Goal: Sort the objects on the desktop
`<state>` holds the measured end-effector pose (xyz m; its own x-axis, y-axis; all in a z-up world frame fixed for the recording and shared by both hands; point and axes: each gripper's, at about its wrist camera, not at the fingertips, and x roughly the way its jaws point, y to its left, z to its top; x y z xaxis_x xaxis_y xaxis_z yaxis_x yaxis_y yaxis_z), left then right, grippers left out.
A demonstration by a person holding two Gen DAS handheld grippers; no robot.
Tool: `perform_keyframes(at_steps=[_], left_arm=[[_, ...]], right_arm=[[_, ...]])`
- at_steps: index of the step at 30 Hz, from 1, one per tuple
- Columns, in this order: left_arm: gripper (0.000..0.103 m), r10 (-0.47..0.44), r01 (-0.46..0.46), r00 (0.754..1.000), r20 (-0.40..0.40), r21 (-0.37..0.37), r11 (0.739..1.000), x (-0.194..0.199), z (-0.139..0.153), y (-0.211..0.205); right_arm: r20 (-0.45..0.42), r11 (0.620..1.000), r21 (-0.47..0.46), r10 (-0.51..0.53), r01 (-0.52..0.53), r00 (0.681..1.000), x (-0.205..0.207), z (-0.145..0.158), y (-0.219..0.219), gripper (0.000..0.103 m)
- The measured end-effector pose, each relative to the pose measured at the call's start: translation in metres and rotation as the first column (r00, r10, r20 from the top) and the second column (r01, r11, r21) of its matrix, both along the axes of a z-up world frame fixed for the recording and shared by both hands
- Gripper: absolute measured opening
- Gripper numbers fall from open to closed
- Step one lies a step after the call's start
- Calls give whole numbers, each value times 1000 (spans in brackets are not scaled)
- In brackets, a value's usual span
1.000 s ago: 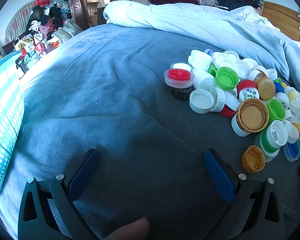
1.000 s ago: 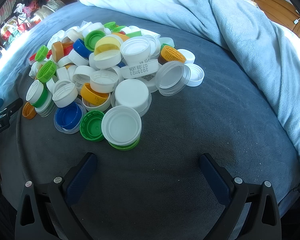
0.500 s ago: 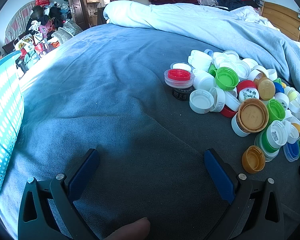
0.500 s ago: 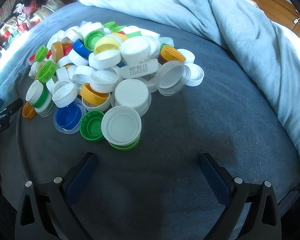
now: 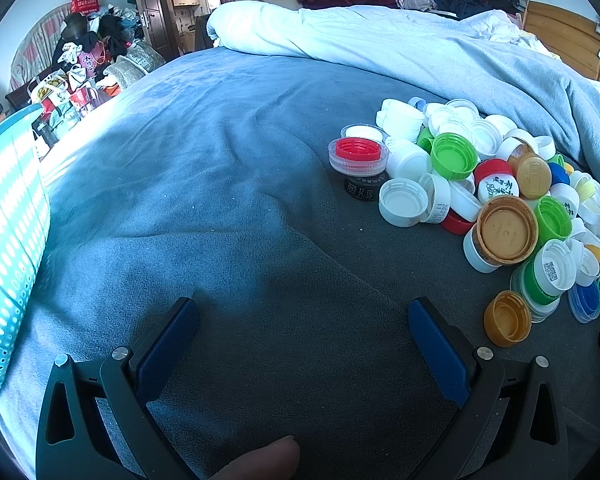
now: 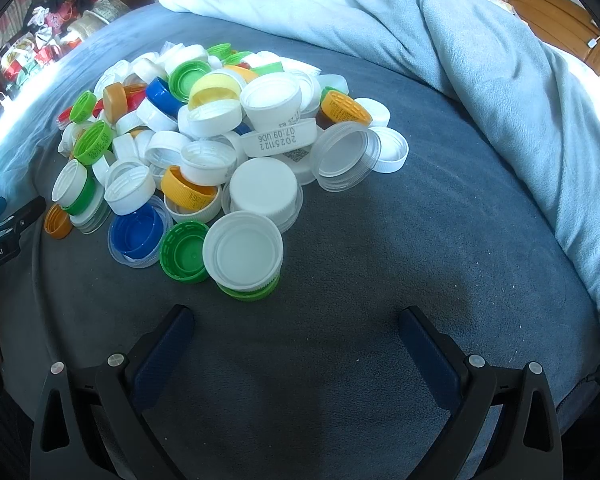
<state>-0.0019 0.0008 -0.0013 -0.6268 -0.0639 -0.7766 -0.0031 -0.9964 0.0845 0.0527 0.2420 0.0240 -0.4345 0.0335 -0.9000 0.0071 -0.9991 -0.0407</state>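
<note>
1. Tongs first: left gripper is spread wide with nothing between the blue pads, hanging over bare grey blanket. Right gripper is the same deal, gaping wide and carrying nothing, over the same blanket.
2. Closest thing to the right gripper is a white cap sitting on a green one, at about 12 o'clock just past the pads. From the left gripper, the nearest is an orange cap at roughly 3 o'clock.
3. Further out is the whole pile of caps, white, green, blue, orange, red, all jumbled together and touching. In the left view it sits at about 2 o'clock.
4. Turquoise basket is at 9 o'clock of the left gripper, well apart from the pile. Can't see inside it.
5. Progress, my guess: basically nothing sorted yet. No separate colour groups anywhere, so pretty much all the work is left.
</note>
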Motion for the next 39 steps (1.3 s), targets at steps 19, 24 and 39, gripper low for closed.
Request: perform_keyframes(at_steps=[19, 24, 39], left_arm=[[102, -15, 15, 1000, 5, 31, 999, 6, 6, -5], [102, -114, 114, 993, 6, 48, 992, 21, 13, -2], [55, -456, 452, 890, -3, 146, 880, 27, 25, 61]], right_arm=[[0, 1000, 0, 0, 0, 1000, 0, 0, 0, 103], [0, 1000, 0, 1, -1, 1000, 0, 0, 0, 103], [-1, 1000, 1, 1, -1, 1000, 0, 0, 0, 103]])
